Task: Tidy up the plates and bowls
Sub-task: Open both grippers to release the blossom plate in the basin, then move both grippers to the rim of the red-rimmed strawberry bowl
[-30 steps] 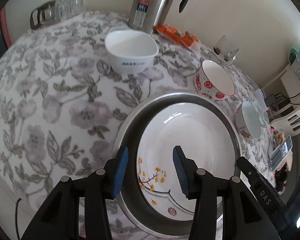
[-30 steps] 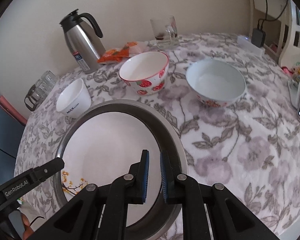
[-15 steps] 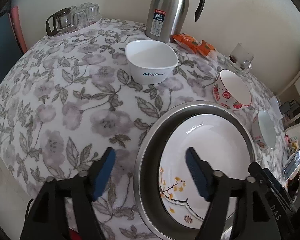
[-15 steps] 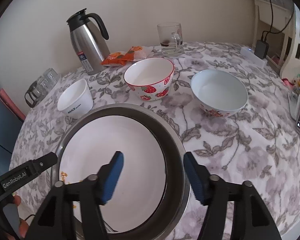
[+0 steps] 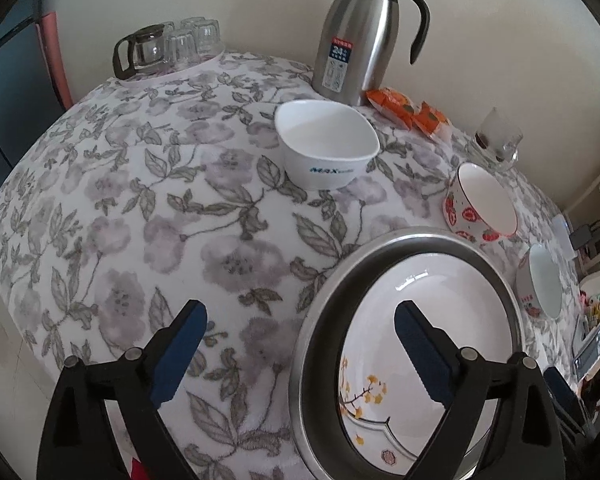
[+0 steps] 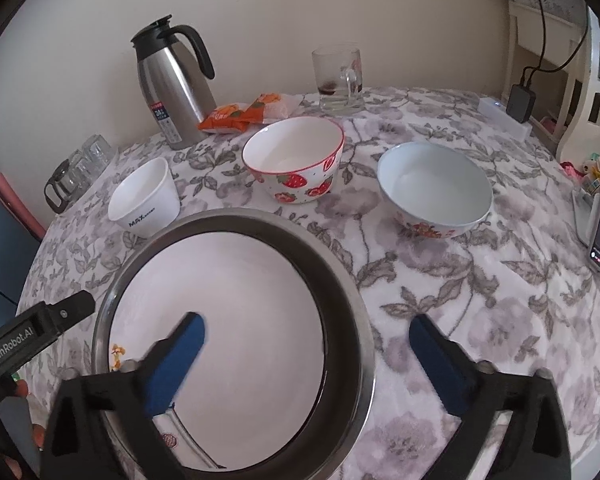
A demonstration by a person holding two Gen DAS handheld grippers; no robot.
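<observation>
Fingers spread on both your grippers, jaws opening, nothing pinched. Your left gripper (image 5: 300, 344) straddles near-left rim of steel basin (image 5: 312, 320); white plate (image 5: 432, 320) lies nested inside, likely base of stack. Your right gripper (image 6: 306, 344) brackets basin's right rim, pads clear of metal. Beyond, left to right on floral tablecloth (image 6: 480, 300): white square bowl (image 6: 144, 204), strawberry bowl (image 6: 294, 160), pale blue bowl (image 6: 436, 188), each apart, upright, unstacked, within reach for nesting next. Thermos (image 6: 172, 84) stands at back, out of way.

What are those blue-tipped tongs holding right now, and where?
Nothing. Both tongs, left and right, are opening, straddling the metal basin's rim without touching.
</observation>
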